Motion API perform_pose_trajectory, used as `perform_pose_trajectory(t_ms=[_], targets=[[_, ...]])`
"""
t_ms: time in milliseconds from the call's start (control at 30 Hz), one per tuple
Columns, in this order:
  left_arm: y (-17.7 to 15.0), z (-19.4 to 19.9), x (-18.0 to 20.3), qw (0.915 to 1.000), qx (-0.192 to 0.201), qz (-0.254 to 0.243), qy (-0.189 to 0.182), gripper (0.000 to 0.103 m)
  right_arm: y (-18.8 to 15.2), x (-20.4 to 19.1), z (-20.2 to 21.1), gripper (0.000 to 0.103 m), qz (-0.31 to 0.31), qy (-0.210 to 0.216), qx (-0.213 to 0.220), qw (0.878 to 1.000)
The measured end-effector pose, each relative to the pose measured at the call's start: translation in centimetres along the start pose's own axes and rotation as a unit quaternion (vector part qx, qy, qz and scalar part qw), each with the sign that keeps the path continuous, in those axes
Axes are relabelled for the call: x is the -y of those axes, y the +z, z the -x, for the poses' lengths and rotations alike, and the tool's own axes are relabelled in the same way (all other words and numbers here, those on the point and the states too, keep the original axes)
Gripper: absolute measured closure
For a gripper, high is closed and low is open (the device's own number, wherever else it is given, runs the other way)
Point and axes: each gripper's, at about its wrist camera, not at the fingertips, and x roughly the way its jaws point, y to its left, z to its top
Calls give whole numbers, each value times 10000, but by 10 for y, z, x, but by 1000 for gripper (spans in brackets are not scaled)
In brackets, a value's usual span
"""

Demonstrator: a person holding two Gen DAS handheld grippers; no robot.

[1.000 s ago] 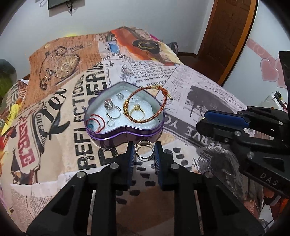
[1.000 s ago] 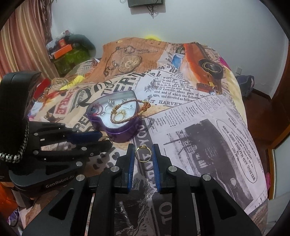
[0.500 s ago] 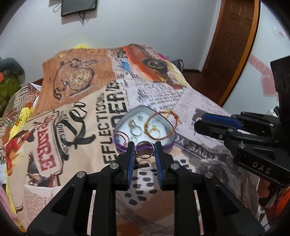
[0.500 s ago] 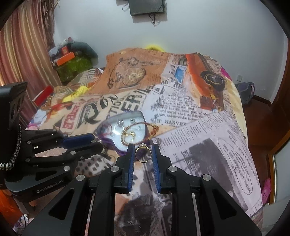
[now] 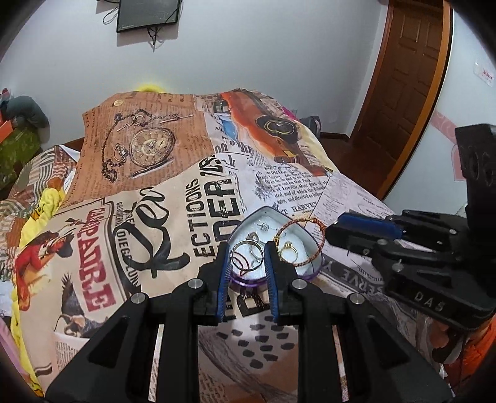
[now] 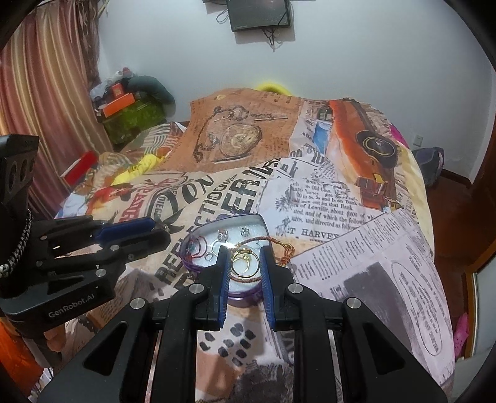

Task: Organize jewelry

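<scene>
Left wrist view, bottom centre: left gripper (image 5: pixel 247 259) pinches a silver-toned metal ring (image 5: pixel 245 259) between its blue pads. The ring stands upright, seen in front of the box's near left part.

Right wrist view, bottom centre: right gripper (image 6: pixel 245 263) likewise clamps a thin gold-coloured ring (image 6: pixel 244 263), upright between its pads, seen in front of the box's near right part.

Just beyond both sets of fingertips, centre frame: purple heart-shaped tin box (image 5: pixel 305 272) with white lining, resting on the newspaper-print bedspread (image 5: pixel 155 217). Inside lie a braided red-gold bracelet (image 5: pixel 305 262), its far end draped over the right rim, a red cord loop at left, and several small rings.

Far: white wall (image 5: pixel 248 46), dark wall-mounted screen (image 5: pixel 147 14) at upper left, brown wooden door (image 5: pixel 403 77) at upper right.
</scene>
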Motion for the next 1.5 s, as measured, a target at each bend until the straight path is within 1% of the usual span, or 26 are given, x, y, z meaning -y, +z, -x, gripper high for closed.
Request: perform_pose_trajectory(t_ms=[200,500,633,767,967,1067,1267,1367,1500], targets=[[1,-15,0,10000,-80,-14,-52,82,0,-2,-14,86,15,52,-147,9999],[-5,-36,-3,9994,-330,22,-121,82,-6,-5,-35,86,84,103,-430,9990],[-6,-39,-5,9993,-359,49,-131,82,-8,-3,-40,86,108,97,-509,9986],[-6,-40,-8,9988,-422,136,-222,82,-8,-2,-43,86,97,67,-495,9987],[-5,-38,-11,9984,-453,219,-240,82,-7,-4,-44,86,146,32,-552,9984],[-4,-32,-11,9987,-408,221,-226,82,-6,-5,-43,86,132,16,-604,9981],[1,-6,-7,9996,-170,167,-162,82,-2,-3,-35,85,64,-17,-615,9981],[6,12,-5,9999,12,113,-71,82,3,-7,-23,85,96,-39,-513,9986],[14,43,1,9994,346,42,64,82,10,-14,4,85,166,-94,-222,9996]])
